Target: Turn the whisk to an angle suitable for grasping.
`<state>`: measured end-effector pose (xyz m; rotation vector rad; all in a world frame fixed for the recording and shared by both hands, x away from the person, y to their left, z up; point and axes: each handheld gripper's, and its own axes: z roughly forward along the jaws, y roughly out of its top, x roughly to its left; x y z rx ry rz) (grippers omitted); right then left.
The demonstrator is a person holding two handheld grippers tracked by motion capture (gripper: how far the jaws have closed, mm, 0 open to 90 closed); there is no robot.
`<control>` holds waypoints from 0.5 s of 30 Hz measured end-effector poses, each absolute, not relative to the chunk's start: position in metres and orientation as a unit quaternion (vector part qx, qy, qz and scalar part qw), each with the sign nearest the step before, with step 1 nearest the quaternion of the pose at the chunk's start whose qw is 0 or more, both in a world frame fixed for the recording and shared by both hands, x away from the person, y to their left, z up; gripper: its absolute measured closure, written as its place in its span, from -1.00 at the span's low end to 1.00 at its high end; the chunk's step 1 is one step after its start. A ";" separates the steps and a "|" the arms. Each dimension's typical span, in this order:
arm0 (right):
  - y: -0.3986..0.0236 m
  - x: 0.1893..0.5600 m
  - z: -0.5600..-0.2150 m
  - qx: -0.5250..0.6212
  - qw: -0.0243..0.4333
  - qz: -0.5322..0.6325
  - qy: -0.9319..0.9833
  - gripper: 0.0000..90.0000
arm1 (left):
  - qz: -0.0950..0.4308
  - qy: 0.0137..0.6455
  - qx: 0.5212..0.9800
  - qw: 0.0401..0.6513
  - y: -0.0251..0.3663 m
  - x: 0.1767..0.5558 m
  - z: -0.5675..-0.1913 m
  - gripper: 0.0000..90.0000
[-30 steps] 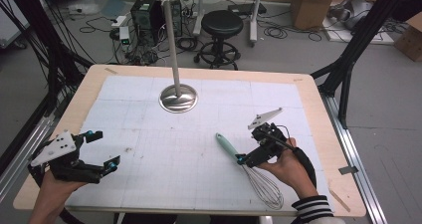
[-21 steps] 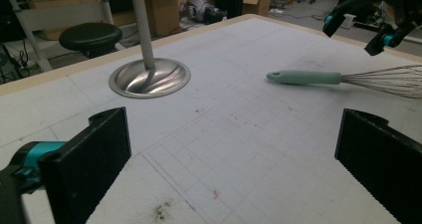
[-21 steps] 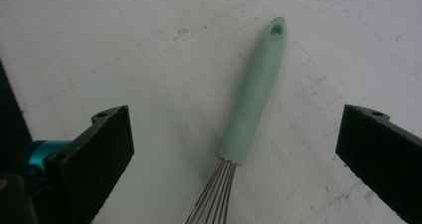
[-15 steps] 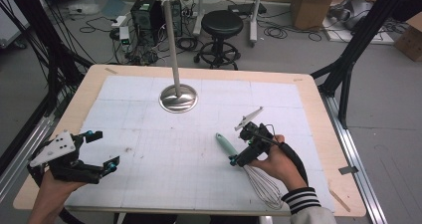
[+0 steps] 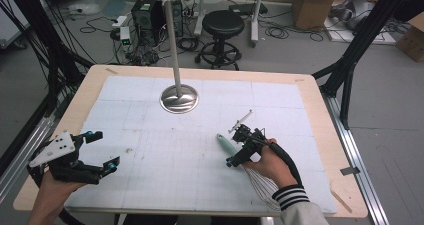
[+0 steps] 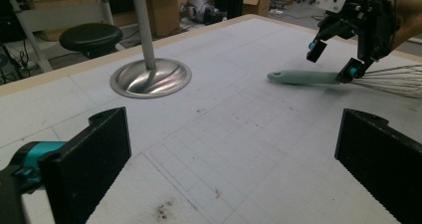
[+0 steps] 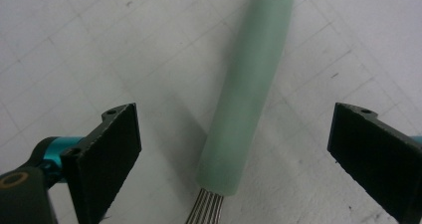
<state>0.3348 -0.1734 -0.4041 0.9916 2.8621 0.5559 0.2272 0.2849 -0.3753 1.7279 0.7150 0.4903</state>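
Reaching for the whisk (image 5: 235, 150) near the surface's right edge, right gripper (image 5: 243, 145) jaws apart and just closing astride its handle; next, clamping.

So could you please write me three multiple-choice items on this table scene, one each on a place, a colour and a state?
1. Where does the whisk lie on the table?
A. under the right gripper
B. beside the left gripper
C. on the stand base

2. What colour is the whisk handle?
A. red
B. pale green
C. black

3. How does the right gripper stand?
A. shut on the handle
B. jaws apart, handle between them, untouched
C. shut on nothing

Answers:
1 A, the high view shows the whisk at the right hand.
2 B, the right gripper view shows the handle pale green.
3 B, a gap shows on each side of the handle.
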 end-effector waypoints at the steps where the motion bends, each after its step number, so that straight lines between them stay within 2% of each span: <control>1: -0.173 0.335 -0.405 0.322 0.030 0.177 0.930 -0.86 | 0.209 0.304 0.736 0.568 0.285 0.227 -0.375 -0.96; 4: -0.172 0.337 -0.407 0.330 0.027 0.170 0.928 -0.63 | 0.209 0.304 0.736 0.567 0.286 0.227 -0.375 -0.96; 11: -0.172 0.338 -0.411 0.346 0.020 0.149 0.926 -0.44 | 0.209 0.305 0.736 0.567 0.286 0.227 -0.375 -0.96; 15: -0.171 0.339 -0.414 0.350 0.009 0.141 0.926 -0.24 | 0.210 0.306 0.737 0.564 0.287 0.228 -0.376 -0.96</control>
